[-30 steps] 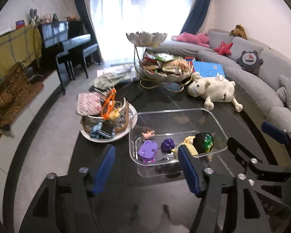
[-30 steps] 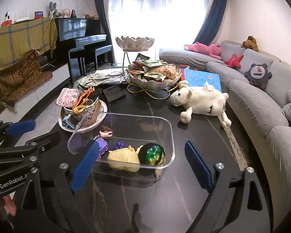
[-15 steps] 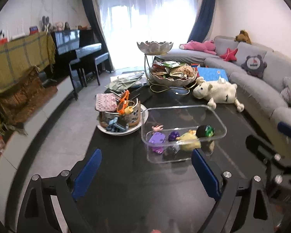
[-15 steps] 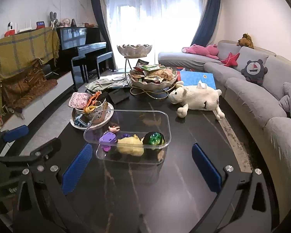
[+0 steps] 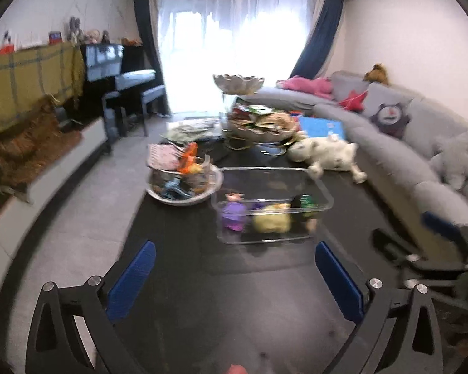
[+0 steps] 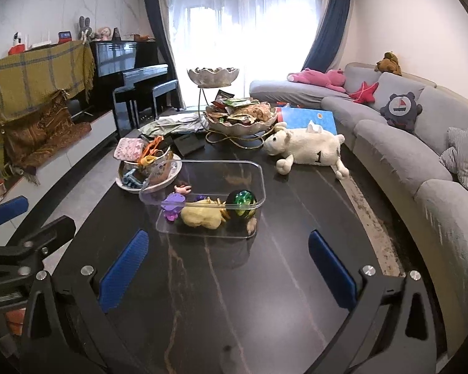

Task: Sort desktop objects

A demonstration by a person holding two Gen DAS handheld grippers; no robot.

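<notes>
Right wrist view: the right gripper point(image 6: 227, 271) hangs above the dark table point(image 6: 265, 296) with its blue-padded fingers point(image 6: 123, 269) spread wide and nothing between them. Directly ahead of the gap, apart from both pads, sits a clear plastic bin point(image 6: 209, 168). Inside it lie a purple toy point(image 6: 173, 205) toward the left pad's side, a yellow plush point(image 6: 201, 216) in the middle, and a dark ball with green patches point(image 6: 241, 201) toward the right pad's side; a small pink figure point(image 6: 182, 189) rests just behind the purple toy. Ahead and to the left of the bin, touching or nearly touching its far left corner, a white plate point(image 6: 124, 185) carries a cup crowded with small items. Farther ahead and to the right, a white plush sheep point(image 6: 305, 151) lies on its side; beyond it stands a tiered dish of snacks point(image 6: 240, 118). The left gripper point(image 6: 18, 240) enters at the left edge.

Left wrist view (motion-blurred): the left gripper point(image 5: 234, 280) is likewise wide open and empty, with the same bin point(image 5: 274, 171) ahead of its gap, the plate point(image 5: 184, 199) ahead-left, and the sheep point(image 5: 327, 152) ahead-right. The right gripper point(image 5: 433, 246) shows at the right edge, too blurred to read there.
</notes>
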